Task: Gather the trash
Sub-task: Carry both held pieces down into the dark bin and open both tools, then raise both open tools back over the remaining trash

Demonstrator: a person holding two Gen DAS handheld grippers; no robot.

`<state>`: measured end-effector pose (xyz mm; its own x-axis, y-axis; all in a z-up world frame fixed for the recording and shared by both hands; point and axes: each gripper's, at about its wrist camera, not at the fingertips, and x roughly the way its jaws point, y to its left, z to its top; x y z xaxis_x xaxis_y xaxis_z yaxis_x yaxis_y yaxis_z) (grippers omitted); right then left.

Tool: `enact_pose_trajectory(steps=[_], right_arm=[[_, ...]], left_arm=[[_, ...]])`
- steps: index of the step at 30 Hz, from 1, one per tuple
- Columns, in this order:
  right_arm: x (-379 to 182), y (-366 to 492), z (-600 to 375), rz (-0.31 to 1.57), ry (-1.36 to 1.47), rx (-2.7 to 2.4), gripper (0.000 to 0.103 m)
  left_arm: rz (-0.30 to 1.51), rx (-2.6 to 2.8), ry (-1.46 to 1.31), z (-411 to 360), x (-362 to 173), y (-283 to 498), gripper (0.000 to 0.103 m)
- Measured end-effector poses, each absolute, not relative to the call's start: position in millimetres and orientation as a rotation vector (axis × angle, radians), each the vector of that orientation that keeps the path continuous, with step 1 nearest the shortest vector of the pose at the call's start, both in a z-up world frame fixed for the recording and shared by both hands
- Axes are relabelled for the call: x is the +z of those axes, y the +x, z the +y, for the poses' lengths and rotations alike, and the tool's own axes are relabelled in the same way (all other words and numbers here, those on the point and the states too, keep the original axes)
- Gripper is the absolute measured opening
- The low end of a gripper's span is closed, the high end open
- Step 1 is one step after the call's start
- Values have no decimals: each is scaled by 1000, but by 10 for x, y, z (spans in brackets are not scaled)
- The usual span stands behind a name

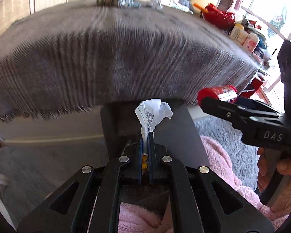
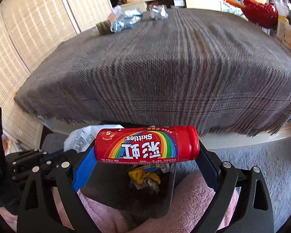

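My left gripper (image 1: 145, 136) is shut on a crumpled white paper (image 1: 155, 112), which sticks up past the fingertips. Below it is a dark bin (image 1: 184, 128). My right gripper (image 2: 146, 149) is shut on a red Skittles tube (image 2: 147, 144), held sideways by its two ends between the blue pads. The tube hangs over the bin (image 2: 110, 184), which holds yellow and white wrappers (image 2: 143, 177). In the right wrist view the left gripper (image 2: 54, 153) and its paper (image 2: 83, 136) sit just to the left. The tube (image 1: 219, 95) also shows in the left wrist view.
A table under a grey plaid cloth (image 2: 164, 68) fills the view ahead. Crumpled foil and plastic (image 2: 126, 19) (image 2: 158, 12) lie at its far edge. Bottles (image 1: 240, 35) and red items (image 1: 219, 15) stand to the right. Pink fleece legs (image 2: 194, 194) flank the bin on grey carpet (image 2: 261, 165).
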<state>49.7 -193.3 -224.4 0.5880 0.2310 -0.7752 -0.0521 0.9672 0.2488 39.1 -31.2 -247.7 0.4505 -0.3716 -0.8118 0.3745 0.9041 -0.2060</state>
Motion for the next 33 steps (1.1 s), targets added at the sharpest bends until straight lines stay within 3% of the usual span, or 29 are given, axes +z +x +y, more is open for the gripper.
enact_pose_trajectory(steps=[12, 13, 15, 16, 19, 33], right_arm=[[-2520, 713, -1895, 1005, 243, 182, 94], [-2531, 734, -1883, 1008, 246, 182, 94], [-2544, 781, -1868, 1017, 247, 177, 94], [-2561, 806, -1862, 1024, 249, 178, 94], [-2569, 828, -1870, 1024, 248, 163, 99], [-2338, 813, -2013, 992, 247, 130, 100]], left_arm=[[1101, -480, 17, -444, -2842, 552, 8], [1102, -479, 18, -447, -2845, 562, 11], [1101, -466, 27, -448, -2842, 582, 35], [1094, -456, 33, -442, -2833, 589, 37], [1094, -445, 38, -423, -2812, 619, 41], [1036, -414, 37, -242, -2491, 649, 57]])
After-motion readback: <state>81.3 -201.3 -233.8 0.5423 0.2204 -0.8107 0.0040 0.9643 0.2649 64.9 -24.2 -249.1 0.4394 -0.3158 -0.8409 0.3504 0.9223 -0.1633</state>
